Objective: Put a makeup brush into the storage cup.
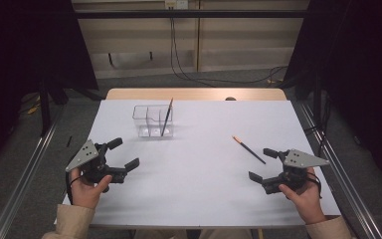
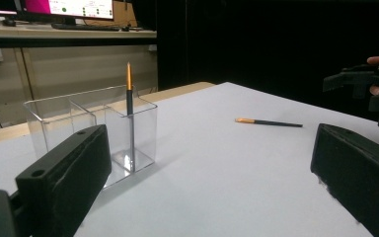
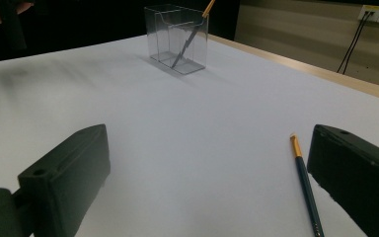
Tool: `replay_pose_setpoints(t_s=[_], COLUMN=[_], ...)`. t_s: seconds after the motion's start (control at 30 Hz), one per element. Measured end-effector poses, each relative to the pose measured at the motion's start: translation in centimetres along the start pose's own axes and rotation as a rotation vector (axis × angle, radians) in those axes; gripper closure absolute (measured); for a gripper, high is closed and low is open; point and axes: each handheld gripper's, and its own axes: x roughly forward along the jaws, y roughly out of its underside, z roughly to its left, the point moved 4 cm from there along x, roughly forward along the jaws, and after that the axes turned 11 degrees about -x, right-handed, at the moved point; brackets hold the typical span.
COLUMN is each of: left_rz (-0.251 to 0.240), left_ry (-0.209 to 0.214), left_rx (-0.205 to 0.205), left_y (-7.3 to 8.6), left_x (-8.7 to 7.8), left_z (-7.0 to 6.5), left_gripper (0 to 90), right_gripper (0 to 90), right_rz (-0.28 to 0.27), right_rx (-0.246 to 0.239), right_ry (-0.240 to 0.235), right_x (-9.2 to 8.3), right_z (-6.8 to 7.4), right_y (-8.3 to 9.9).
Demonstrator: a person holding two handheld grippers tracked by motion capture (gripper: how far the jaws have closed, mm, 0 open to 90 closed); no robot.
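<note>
while both grippers (image 1: pixel 124 153) (image 1: pixel 262 164) gape empty, pencil (image 1: pixel 249 150) lies loose, another seemingly in holder (image 1: pixel 152 121)

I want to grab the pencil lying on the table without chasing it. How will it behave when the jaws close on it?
The pencil looks thin, straight and rigid, so it probably won't bend. Lying flat on the smooth white table, it may roll or skid if nudged sideways. It is likely very light for the open right gripper.
</note>
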Motion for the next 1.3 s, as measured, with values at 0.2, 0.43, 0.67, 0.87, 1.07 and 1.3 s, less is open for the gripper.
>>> replay_pose_setpoints(t_s=[0.2, 0.43, 0.67, 0.87, 1.07, 1.3], left_rz=[0.001, 0.001, 0.013, 0.029, 0.025, 0.017], left_ry=[0.004, -0.002, 0.003, 0.009, 0.020, 0.024], left_rx=[0.007, -0.001, 0.004, 0.007, 0.006, 0.003], left_y=[0.0, 0.0, 0.2, 0.7, 0.6, 0.4], left_x=[0.1, -0.2, -0.2, -0.2, 0.1, 0.1], left_z=[-0.1, 0.1, 0.2, 0.2, 0.0, -0.1], left_gripper=[1.5, 0.2, 0.0, 0.1, 0.1, 0.1], right_gripper=[2.0, 1.7, 1.7, 1.7, 1.7, 1.8], right_rz=[-0.003, -0.013, -0.042, -0.051, -0.045, -0.027], right_rx=[0.015, 0.024, 0.056, 0.061, 0.067, 0.062], right_ry=[0.020, 0.040, 0.050, 0.069, 0.074, 0.068], right_x=[0.0, 0.4, 1.4, 2.5, 3.7, 4.6], right_z=[-0.5, -1.5, -2.7, -3.8, -4.3, -4.3], right_y=[-0.3, -1.0, -1.9, -2.5, -2.6, -2.6])
